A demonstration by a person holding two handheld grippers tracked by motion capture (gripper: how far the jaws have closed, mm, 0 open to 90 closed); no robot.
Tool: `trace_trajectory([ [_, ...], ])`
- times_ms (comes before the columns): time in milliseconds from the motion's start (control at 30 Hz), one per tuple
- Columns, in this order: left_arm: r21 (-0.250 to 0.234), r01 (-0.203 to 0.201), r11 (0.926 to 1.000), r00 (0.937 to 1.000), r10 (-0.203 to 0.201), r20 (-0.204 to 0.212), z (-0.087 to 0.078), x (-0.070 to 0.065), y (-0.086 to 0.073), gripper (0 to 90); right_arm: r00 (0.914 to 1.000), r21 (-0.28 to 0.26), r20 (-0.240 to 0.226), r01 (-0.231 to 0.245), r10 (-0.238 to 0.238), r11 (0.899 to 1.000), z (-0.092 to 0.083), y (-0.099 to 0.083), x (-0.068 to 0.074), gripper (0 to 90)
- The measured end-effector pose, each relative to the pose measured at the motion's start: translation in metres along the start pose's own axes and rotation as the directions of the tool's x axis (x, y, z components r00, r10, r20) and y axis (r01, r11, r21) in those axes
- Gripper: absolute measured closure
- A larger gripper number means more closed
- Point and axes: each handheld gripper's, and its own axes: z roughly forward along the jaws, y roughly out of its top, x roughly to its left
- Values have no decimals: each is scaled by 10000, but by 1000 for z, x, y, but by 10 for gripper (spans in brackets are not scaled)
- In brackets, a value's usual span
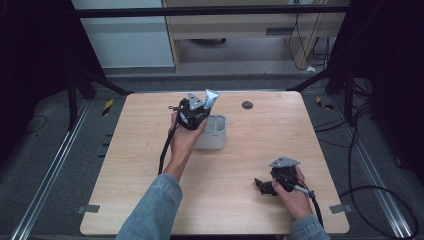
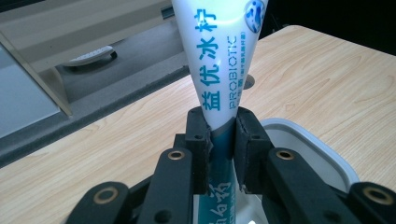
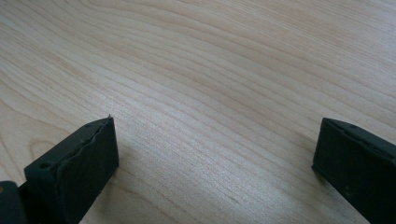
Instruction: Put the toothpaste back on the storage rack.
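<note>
High view: my left gripper (image 1: 196, 111) holds a toothpaste tube (image 1: 210, 98) just above the near-left corner of the grey bin (image 1: 216, 134), tube pointing up and away. Left gripper view shows jaws clamped on its narrow lower part, "PROBIOTIC" printed lengthwise. My right gripper (image 1: 263, 186) rests wide open, empty, on the table (image 1: 280, 135).

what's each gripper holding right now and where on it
The left gripper is shut on a white toothpaste tube, clamped across its narrow part, above the grey bin. The right gripper is open over the table, holding nothing.
</note>
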Motion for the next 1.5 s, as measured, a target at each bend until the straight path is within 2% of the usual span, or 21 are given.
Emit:
trace_trajectory([
  [200, 39, -31, 10000, 10000, 31, -15, -1, 0, -5, 773, 10000, 0, -1, -2, 2, 10000, 0, 0, 0, 4],
  [333, -36, 192, 9998, 9998, -191, 53, -3, 1, -8, 773, 10000, -5, 1, 5, -5, 10000, 0, 0, 0, 4],
  [600, 3, 64, 10000, 9999, -64, 92, -4, -2, -10, 773, 10000, -4, 0, 8, -8, 10000, 0, 0, 0, 4],
  [900, 79, 193, 9998, 9997, -194, 149, -6, -2, -12, 773, 10000, -6, -1, 9, -9, 10000, 0, 0, 0, 4],
  [1167, 549, 208, 9983, 9997, -215, 133, -2, -5, -13, 773, 10000, -2, 3, 12, -12, 10000, 0, 0, 0, 4],
  [1400, 706, 17, 9975, 9999, -26, 140, -2, -9, -14, 773, 10000, -5, 1, 10, -10, 10000, 0, 0, 0, 4],
  [1500, 745, 89, 9972, 9998, -100, 152, -2, -10, -15, 773, 10000, -5, 0, 9, -9, 10000, 0, 0, 0, 4],
])
